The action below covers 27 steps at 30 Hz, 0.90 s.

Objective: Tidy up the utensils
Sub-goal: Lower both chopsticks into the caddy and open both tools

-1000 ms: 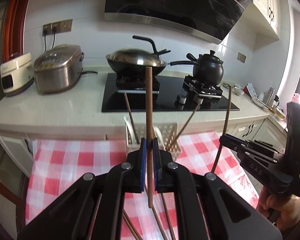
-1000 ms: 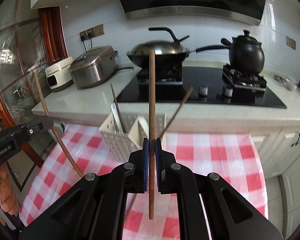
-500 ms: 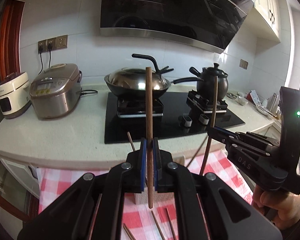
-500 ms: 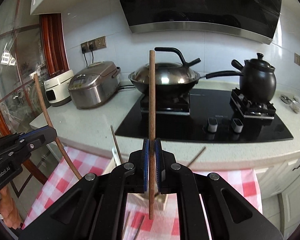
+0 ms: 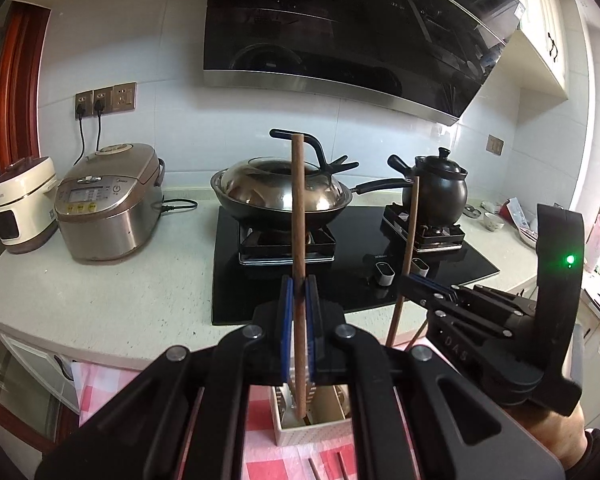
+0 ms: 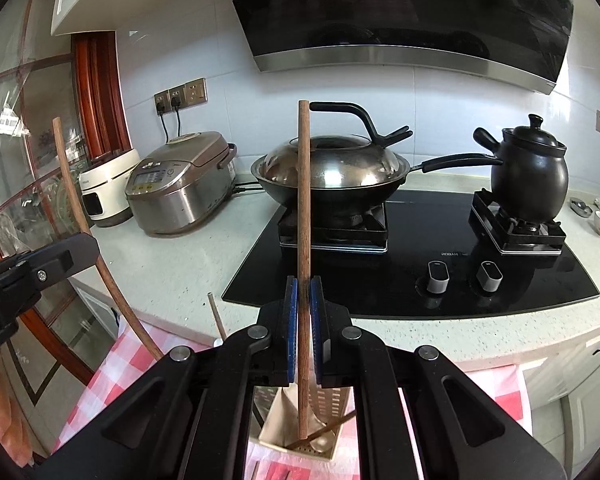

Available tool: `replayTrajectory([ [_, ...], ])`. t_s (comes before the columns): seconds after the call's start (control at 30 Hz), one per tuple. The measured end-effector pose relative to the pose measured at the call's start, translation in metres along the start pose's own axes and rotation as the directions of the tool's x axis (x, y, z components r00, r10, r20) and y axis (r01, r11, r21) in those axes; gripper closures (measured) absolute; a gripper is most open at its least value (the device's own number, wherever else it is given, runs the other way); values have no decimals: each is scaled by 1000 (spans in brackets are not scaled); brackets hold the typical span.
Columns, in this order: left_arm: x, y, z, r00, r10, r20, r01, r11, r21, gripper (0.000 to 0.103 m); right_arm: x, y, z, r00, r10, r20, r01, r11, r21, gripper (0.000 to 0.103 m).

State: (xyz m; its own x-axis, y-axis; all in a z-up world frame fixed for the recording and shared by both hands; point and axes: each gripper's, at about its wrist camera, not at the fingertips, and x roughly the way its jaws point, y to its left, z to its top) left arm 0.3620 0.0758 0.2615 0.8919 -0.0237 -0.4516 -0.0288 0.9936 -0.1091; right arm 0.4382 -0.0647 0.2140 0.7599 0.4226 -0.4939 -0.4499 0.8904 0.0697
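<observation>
I hold one chopstick (image 5: 299,216) in each clamped gripper (image 5: 299,300) above the holder (image 5: 314,428); others remain on the cloth (image 5: 260,440).

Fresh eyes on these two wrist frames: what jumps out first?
Each gripper holds a brown chopstick upright: the left gripper clamps a chopstick dead centre of its view, and the right gripper does the same with its chopstick. Below both tips sits a white holder on the red-checked cloth. Behind, a lidded wok and a black pot sit on the stove.
</observation>
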Motion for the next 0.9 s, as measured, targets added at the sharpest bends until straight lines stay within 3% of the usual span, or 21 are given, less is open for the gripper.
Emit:
replayTrajectory([
  [0.37,29,6,-12,1000,16,-12,-16,1000,-11,97,21,0,-14,1000,6,-22,-6,1000,18,95],
  [0.83,72,4,-49,989,36,-141,-36,999,6,97,56,0,-48,988,47,-144,-40,998,54,95],
  [0.87,79,3,-53,986,35,-165,-34,999,10,96,59,0,-49,987,44,-153,-36,998,52,95],
  [0.9,83,3,-55,983,35,-181,-34,999,9,84,62,1,-50,985,41,-168,-34,998,44,95],
])
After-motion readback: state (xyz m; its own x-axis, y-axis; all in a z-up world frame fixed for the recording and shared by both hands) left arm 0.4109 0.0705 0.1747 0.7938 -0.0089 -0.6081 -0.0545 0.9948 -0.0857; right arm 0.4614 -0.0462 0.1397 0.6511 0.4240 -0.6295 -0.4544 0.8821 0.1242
